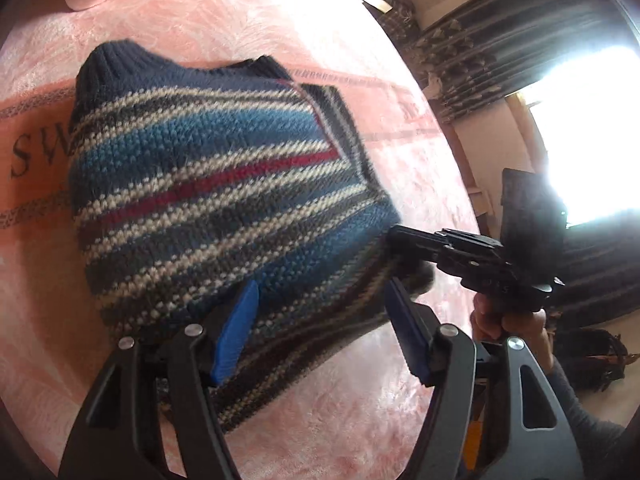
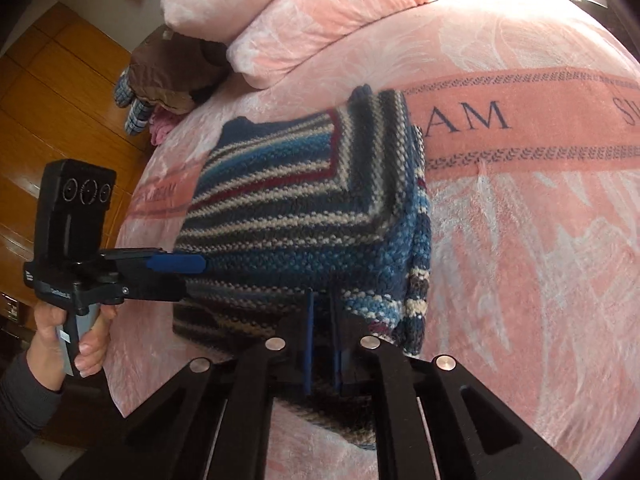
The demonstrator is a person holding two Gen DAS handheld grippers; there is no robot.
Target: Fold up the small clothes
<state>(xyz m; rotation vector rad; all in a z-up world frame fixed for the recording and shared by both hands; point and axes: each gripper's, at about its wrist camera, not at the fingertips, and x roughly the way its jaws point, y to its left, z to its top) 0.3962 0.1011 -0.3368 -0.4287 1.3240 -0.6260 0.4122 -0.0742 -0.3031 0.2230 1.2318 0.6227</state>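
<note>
A knitted sweater [image 1: 208, 184] — blue, grey, cream and red stripes — lies folded on the pink bed [image 1: 360, 420]. Left gripper [image 1: 320, 300] jaws spread; right gripper [image 2: 322, 316] jaws pinching its edge.

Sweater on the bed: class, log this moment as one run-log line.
item: striped sweater, partly folded | surface: pink bed cover | left tool: open at its edge | right tool: shut on its edge

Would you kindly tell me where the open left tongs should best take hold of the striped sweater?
Probably at the near bottom hem of the striped sweater, coming low from the near side. That edge lies between the left tongs, whose blue pads are spread, and beside the right tongs pinching the same hem.
</note>
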